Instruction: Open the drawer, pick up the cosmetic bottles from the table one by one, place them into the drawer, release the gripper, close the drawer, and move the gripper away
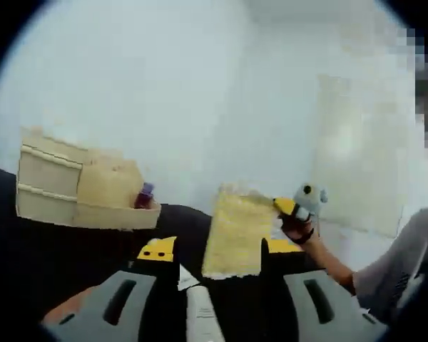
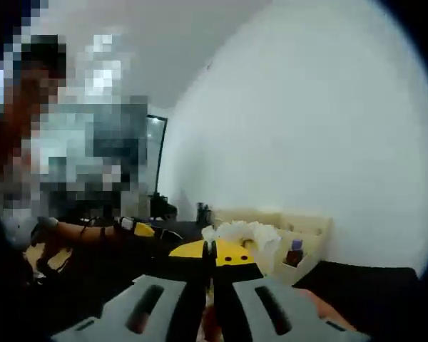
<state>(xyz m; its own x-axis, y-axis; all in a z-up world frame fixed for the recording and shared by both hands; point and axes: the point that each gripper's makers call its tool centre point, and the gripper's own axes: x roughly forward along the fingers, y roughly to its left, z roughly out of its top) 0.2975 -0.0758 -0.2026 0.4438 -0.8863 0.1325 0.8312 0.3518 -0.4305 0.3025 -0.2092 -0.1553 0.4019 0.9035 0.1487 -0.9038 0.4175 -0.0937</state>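
Left gripper view: left gripper (image 1: 200, 285) spread around a white bottle (image 1: 202, 313); another bottle (image 1: 144, 194) sits in the open drawer (image 1: 114, 214). Right gripper (image 2: 212, 274) nearly closed, empty. Bottles look light, smooth, slippery: take mid-body.

The left gripper (image 1: 208, 281) holds its grey jaws wide apart. The right gripper (image 2: 208, 258) has its yellow-tipped jaws pressed together. A person's hand (image 1: 298, 226) grips the right gripper's body.

Matt pale wood drawer unit (image 1: 78, 189); glossy white plastic bottle (image 1: 200, 313); matt black table (image 1: 28, 249).
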